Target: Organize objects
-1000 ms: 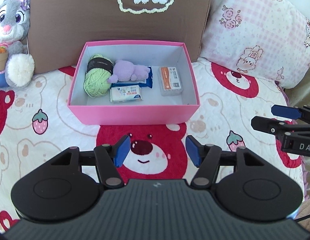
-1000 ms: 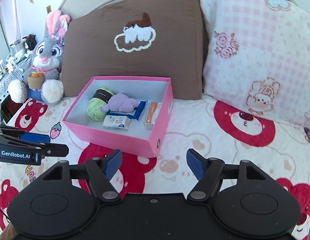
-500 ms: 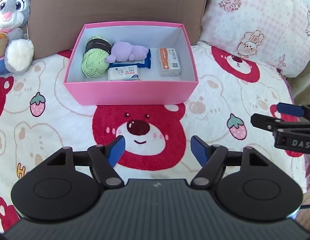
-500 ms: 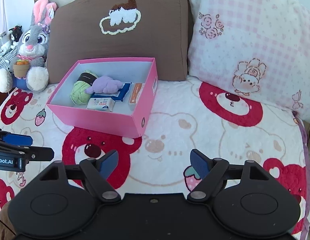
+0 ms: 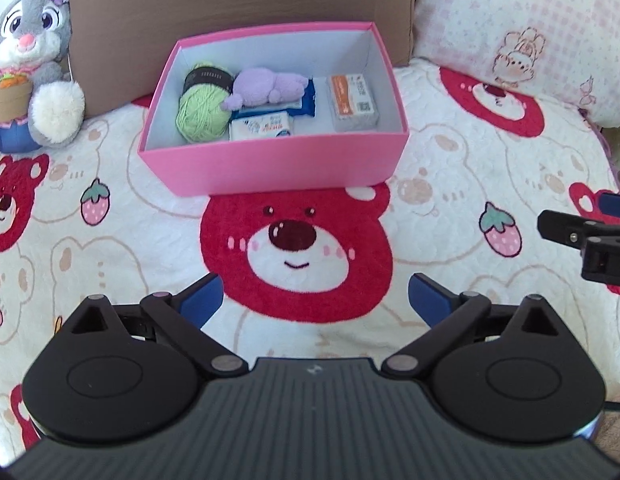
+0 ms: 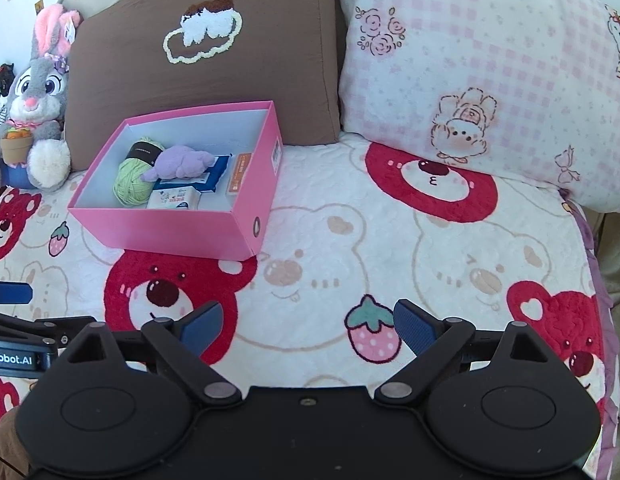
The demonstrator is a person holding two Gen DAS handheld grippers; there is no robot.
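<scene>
Open pink box (image 5: 278,168) on bedspread holds green yarn (image 5: 202,114), purple plush (image 5: 266,86), wipes pack (image 5: 262,129), orange-grey pack (image 5: 353,102)

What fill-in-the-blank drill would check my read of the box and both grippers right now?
1. The pink box sits on the bear-print ____.
2. Inside it, the ball of yarn is coloured ____.
3. The purple plush lies on top of a ____ packet.
4. The left gripper and right gripper have just been opening and hold ____.

Missing words: blanket; green; blue; nothing
</scene>
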